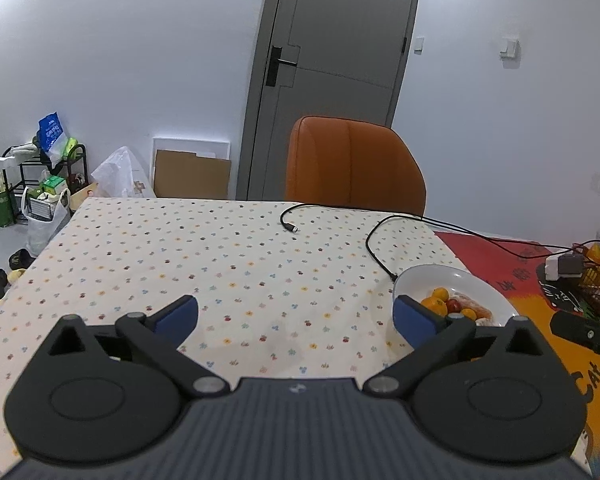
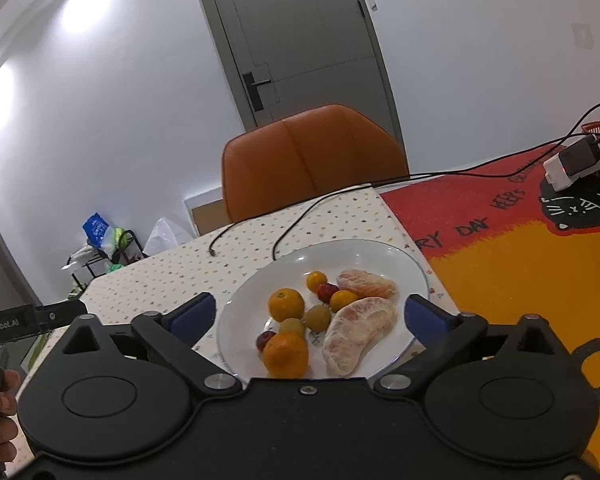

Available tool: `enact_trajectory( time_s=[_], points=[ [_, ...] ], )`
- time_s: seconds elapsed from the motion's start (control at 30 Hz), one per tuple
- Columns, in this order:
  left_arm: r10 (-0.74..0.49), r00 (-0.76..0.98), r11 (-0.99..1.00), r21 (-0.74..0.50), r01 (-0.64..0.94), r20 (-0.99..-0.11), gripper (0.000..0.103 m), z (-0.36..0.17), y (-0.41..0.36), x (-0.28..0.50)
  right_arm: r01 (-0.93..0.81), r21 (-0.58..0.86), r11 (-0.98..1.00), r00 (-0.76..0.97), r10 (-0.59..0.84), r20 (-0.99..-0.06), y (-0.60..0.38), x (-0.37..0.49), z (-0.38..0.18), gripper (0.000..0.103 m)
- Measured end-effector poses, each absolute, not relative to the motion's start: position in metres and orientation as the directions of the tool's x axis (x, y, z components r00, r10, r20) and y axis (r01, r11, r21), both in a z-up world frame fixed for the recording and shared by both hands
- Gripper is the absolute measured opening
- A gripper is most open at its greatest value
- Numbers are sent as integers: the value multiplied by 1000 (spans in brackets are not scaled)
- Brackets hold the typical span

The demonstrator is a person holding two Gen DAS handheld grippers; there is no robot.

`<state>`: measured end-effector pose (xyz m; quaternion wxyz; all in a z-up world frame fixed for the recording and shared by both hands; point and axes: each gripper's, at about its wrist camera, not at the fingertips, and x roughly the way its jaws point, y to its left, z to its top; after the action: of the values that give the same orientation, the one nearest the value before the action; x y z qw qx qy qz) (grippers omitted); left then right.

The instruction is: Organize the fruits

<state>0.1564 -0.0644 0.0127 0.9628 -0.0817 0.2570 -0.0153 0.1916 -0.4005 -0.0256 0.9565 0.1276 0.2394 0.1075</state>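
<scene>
Both claws stand wide apart and hold nothing: the right claw [image 2: 310, 312] hovers just before the near rim of the white plate [image 2: 380, 250], its blue pads either side of the fruit, while the left claw [image 1: 296, 314] hangs over bare dotted cloth with the same plate just off its right pad. The fruit all lies gathered on that plate, near the desk's [image 1: 180, 240] right side where the dotted cloth meets the red and yellow mat [image 2: 520, 280]. I count two peeled citrus segments [image 2: 354, 332], two larger oranges [image 2: 286, 354], two small kumquat-like ones [image 2: 316, 280], two greenish-yellow round fruits [image 2: 318, 317] and two small dark red ones [image 2: 327, 291]. Such wide spread suits the big segments, I judge. Two black cables [image 1: 380, 256] trail across the cloth behind the plate, toward an orange chair [image 1: 352, 164] at the far edge.
</scene>
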Motion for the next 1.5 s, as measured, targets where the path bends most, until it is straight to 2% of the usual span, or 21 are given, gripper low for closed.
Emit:
enact_trajectory(
  time_s=[0.37,0.7,1.23,1.5],
  points=[
    [-78,866,986,-166,-6,-495,103,22,-43,121,-264,282,922,843,363,-398,-381,157,-11,103],
    [-97,855,987,-159,17,-509,103,23,-28,95,-229,300,926,836,345,-427,-371,135,-6,103],
    [-83,849,991,-135,14,-522,103,22,-7,57,-277,281,919,822,378,-427,-359,97,6,103],
    [-84,839,992,-126,19,-538,103,18,-5,53,-274,274,922,807,375,-456,-356,90,0,103]
  ],
)
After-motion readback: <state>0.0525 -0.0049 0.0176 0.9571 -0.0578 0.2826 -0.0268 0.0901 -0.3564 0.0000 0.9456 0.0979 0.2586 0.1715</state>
